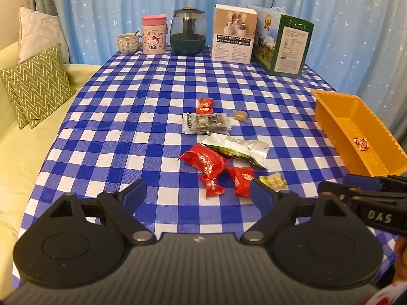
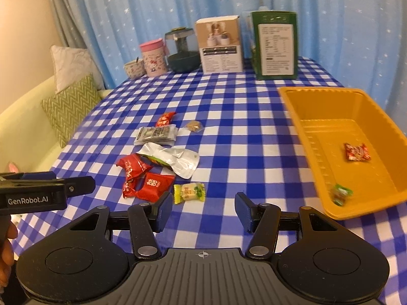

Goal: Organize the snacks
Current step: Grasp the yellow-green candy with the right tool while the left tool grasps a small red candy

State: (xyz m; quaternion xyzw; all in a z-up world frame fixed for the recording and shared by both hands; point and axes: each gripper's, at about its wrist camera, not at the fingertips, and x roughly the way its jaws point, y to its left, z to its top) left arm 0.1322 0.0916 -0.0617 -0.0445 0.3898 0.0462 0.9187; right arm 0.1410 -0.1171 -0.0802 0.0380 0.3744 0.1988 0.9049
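Note:
Several wrapped snacks lie mid-table: red packets (image 1: 203, 161) (image 2: 134, 166), a silver pouch (image 1: 236, 148) (image 2: 173, 158), a grey packet (image 1: 206, 123) (image 2: 156, 134), a yellow-green candy (image 1: 274, 181) (image 2: 189, 192), a small red candy (image 1: 204, 105) and a gold candy (image 1: 240, 115). The orange tray (image 1: 330, 117) (image 2: 300, 111) at right holds a red candy (image 2: 356, 152) and a blurred green candy (image 2: 339, 194). My left gripper (image 1: 197, 197) is open and empty just short of the red packets. My right gripper (image 2: 203, 212) is open and empty, left of the tray's near corner.
At the table's far edge stand a cup (image 1: 128, 42), a pink Hello Kitty mug (image 1: 154, 35), a dark jar (image 1: 188, 33), a white box (image 1: 234, 34) and a green box (image 1: 285, 43). A sofa with cushions (image 1: 35, 86) lies left. Blue curtains hang behind.

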